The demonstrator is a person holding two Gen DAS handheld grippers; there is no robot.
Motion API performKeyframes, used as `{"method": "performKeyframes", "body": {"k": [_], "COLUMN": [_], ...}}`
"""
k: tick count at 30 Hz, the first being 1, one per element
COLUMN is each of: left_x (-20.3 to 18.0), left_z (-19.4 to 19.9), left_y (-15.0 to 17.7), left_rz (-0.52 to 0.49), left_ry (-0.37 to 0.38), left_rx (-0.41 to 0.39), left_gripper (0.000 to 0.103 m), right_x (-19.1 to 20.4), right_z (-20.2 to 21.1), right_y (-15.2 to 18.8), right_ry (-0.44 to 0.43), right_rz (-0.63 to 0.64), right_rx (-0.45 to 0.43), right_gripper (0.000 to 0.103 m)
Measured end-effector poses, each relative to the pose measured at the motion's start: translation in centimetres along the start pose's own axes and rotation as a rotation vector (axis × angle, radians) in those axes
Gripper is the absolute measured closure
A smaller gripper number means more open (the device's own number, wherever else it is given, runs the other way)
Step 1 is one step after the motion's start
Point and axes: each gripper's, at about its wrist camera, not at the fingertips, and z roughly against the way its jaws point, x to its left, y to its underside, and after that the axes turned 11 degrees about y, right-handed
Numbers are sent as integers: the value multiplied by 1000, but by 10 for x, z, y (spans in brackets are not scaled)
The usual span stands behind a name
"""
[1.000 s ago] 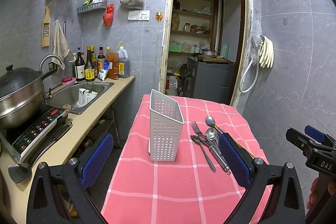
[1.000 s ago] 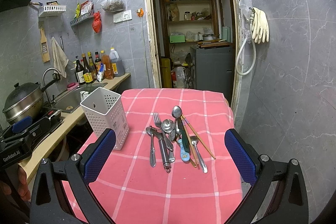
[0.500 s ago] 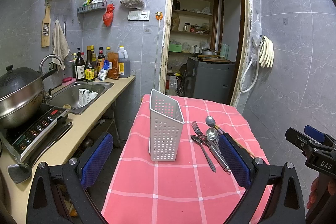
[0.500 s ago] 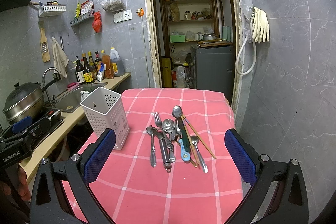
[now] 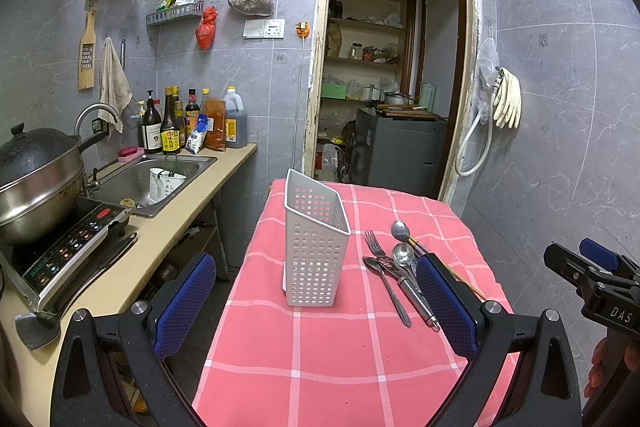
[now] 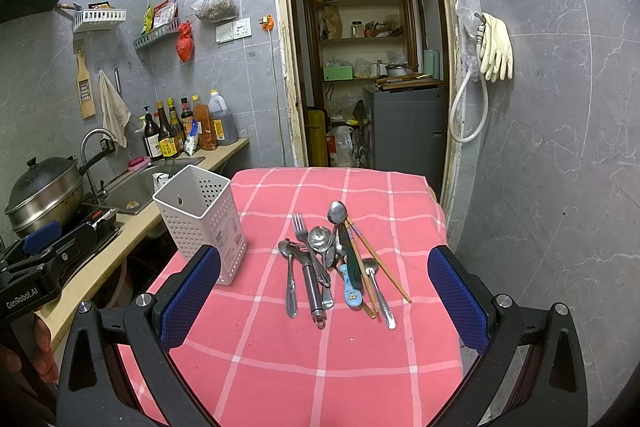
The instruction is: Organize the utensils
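A white perforated utensil holder (image 5: 316,251) stands upright and empty on the pink checked tablecloth (image 5: 340,355); it also shows in the right wrist view (image 6: 202,223). A pile of utensils (image 6: 336,259) lies to its right: a fork (image 6: 306,243), spoons, a metal-handled tool, a blue-handled piece and wooden chopsticks (image 6: 378,263). The pile shows in the left wrist view (image 5: 396,267) too. My left gripper (image 5: 316,303) is open and empty, held before the holder. My right gripper (image 6: 324,295) is open and empty, held before the pile.
A counter (image 5: 160,227) on the left carries a sink (image 5: 148,179), bottles (image 5: 172,123), and a lidded pot (image 5: 36,179) on an induction cooker (image 5: 68,247). An open doorway (image 5: 392,87) lies behind the table. A tiled wall with hanging gloves (image 6: 496,47) is on the right.
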Motion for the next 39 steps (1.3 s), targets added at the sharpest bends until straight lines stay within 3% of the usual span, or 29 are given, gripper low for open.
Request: {"method": "performKeyframes", "body": {"k": [27, 39], "left_x": [1, 4], "left_z": [-6, -45], "left_y": [1, -7], "left_rz": [13, 10], "left_ry": [8, 155], "left_rx": [36, 152], "left_gripper": [2, 2], "right_x": [3, -6], "right_z": [-5, -33], "right_y": [1, 4], "right_ry": [1, 47], "right_rz": [4, -8], "right_rx": [26, 77], "right_gripper": [1, 1]}}
